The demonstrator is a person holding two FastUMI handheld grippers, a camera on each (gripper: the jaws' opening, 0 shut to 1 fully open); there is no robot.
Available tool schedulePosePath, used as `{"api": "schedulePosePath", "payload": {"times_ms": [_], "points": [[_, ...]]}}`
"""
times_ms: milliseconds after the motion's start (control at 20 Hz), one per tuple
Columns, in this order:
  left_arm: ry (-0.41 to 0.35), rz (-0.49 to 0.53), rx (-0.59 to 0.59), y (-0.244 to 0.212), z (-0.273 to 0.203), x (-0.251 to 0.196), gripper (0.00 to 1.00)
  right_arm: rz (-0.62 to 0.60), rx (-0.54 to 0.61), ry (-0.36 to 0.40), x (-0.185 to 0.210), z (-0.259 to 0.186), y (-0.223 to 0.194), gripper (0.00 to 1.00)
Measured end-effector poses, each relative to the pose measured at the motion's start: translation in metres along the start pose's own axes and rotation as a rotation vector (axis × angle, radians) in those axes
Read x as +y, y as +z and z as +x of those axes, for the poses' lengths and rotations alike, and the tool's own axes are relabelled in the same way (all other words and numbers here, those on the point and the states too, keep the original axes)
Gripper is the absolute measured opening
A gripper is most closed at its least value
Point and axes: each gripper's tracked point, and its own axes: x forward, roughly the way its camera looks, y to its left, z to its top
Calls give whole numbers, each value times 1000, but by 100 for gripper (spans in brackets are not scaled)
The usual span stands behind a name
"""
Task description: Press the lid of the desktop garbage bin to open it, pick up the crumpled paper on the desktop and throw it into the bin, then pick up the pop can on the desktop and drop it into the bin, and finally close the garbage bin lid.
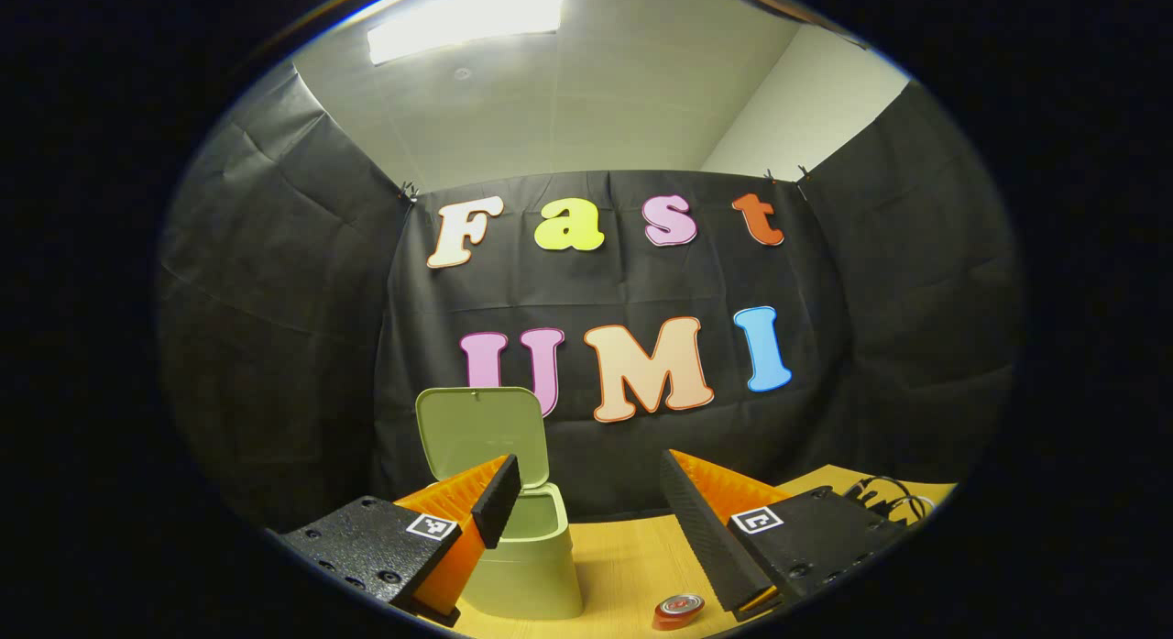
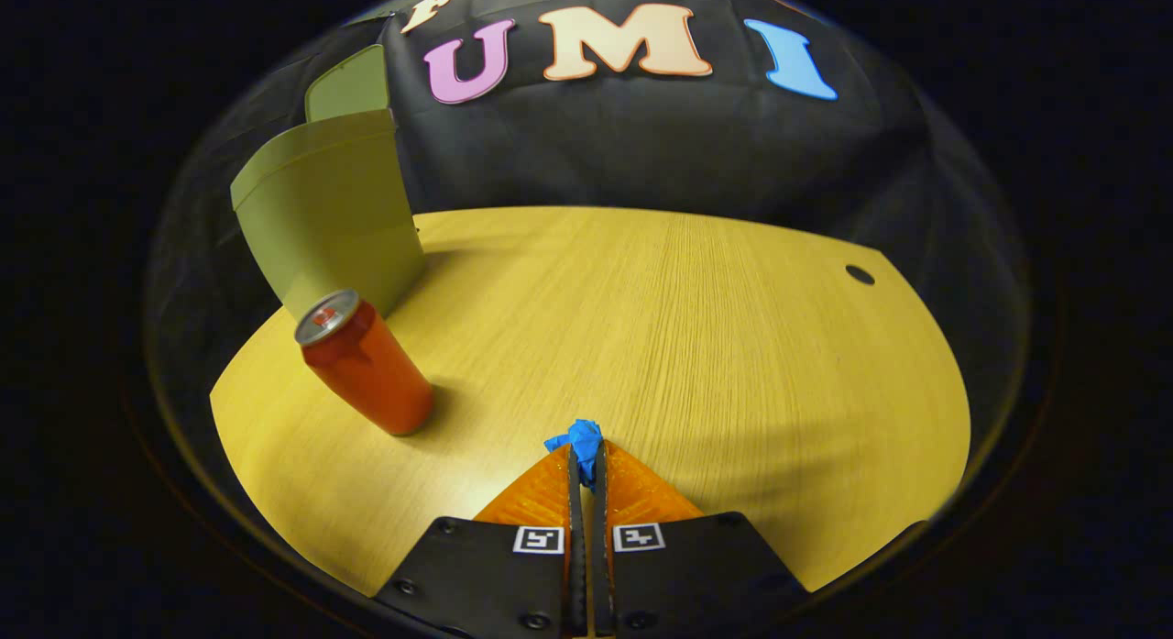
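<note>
Right gripper view: small blue crumpled paper (image 2: 583, 440) pinched between jaws.

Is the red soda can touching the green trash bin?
Apart. In the right gripper view the red metal pop can stands upright on the wooden desktop, with a strip of bare wood between its base and the green plastic bin.

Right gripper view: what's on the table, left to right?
Bin with its lid up → pop can → crumpled paper pinched in the right gripper → small round hole in the tabletop.
</note>
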Motion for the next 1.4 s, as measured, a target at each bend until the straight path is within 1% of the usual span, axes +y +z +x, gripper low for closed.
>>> {"api": "schedulePosePath", "payload": {"times_ms": [100, 150, 300, 450, 550, 850, 950, 1050, 1250, 1400], "points": [[-13, -4, -9, -1, 6, 9, 92, 13, -70, -5, 11, -12, 30, 4], [-14, -10, -7, -3, 8, 15, 92, 27, -100, -1, 17, -18, 47, 5], [-32, -40, 7, -14, 9, 25, 92, 42, -203, 16, 39, -36, 99, 5], [-42, -58, 39, -32, 8, 39, 92, 9, -284, 35, 68, -52, 149, 5], [-49, -61, 56, -41, 9, 47, 92, -19, -343, 57, 94, -67, 179, 5], [-45, -84, 101, -68, 10, 75, 93, -129, -487, 141, 168, -91, 263, 5], [-45, -84, 112, -75, 9, 84, 93, -144, -512, 174, 193, -90, 280, 5], [-44, -84, 129, -85, 6, 94, 93, -149, -519, 200, 215, -85, 289, 5], [-38, -105, 166, -102, 1, 114, 93, -161, -518, 247, 259, -72, 294, 5], [-23, -116, 190, -114, -3, 132, 93, -169, -512, 280, 285, -59, 296, 5]]}}
